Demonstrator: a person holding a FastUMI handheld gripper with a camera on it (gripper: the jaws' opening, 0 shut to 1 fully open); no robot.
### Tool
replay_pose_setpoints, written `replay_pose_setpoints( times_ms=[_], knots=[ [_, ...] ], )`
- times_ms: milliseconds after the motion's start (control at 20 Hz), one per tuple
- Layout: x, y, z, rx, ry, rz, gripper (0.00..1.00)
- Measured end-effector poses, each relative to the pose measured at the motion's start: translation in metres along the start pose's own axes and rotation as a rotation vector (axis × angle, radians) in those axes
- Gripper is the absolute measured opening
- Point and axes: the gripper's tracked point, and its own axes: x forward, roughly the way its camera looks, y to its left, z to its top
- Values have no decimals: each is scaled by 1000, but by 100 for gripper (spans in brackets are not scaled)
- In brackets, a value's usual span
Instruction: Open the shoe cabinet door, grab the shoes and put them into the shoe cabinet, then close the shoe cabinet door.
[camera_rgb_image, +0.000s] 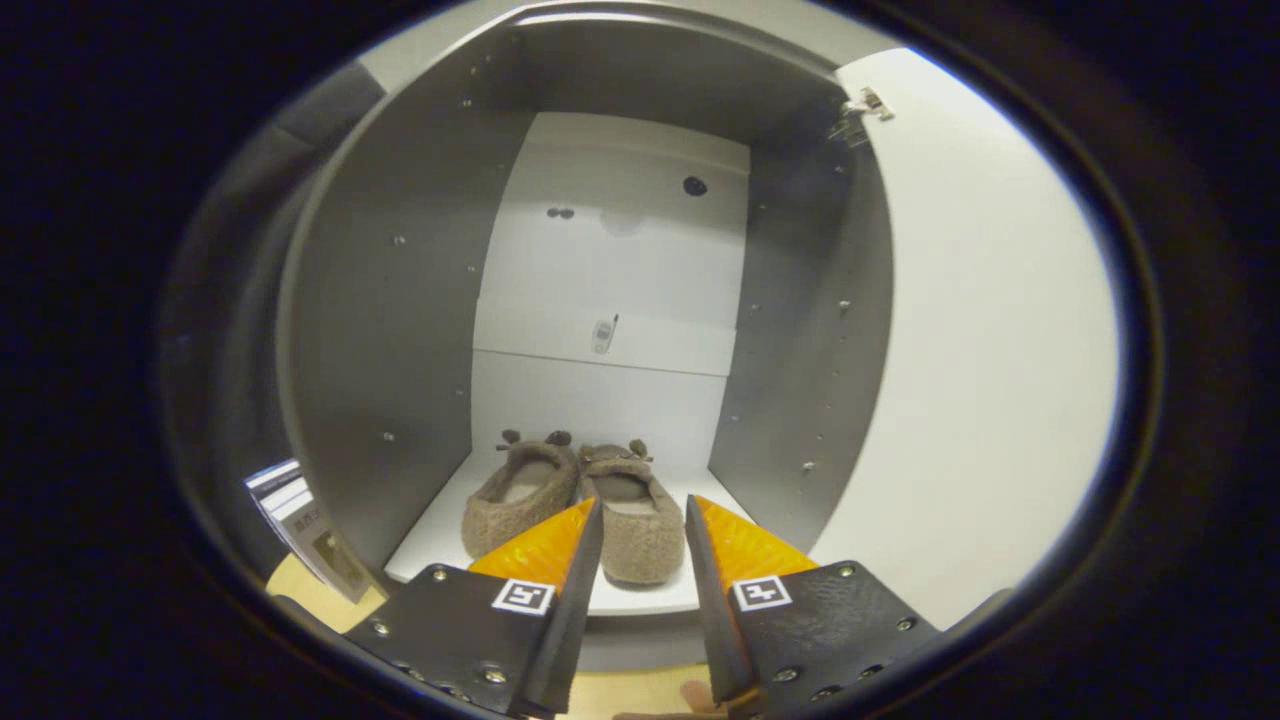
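A pair of fuzzy brown slippers (575, 505) with small ears sits side by side on the white bottom shelf (440, 530) inside the open shoe cabinet (400, 300). The cabinet door (980, 350) is swung wide open to the right, its hinge (860, 108) showing at the top. My gripper (640, 520) is open, just outside the cabinet's front edge. The heel of the right slipper (640, 540) shows in the gap between the fingers, beyond the tips, and neither finger touches it.
Grey side walls and a white back panel (620, 260) enclose the compartment. A printed leaflet or box (310, 535) leans beside the cabinet's lower left, on a light wooden floor (300, 585). A fingertip of a hand (690, 695) shows below the gripper.
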Motion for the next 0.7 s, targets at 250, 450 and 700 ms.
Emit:
replay_pose_setpoints(
  times_ms=[250,450,700],
  knots=[
    [-66,-17,14,25,-52,6,50],
    [-114,-45,27,45,-93,16,51],
    [-178,-92,50,65,-179,40,51]
  ],
)
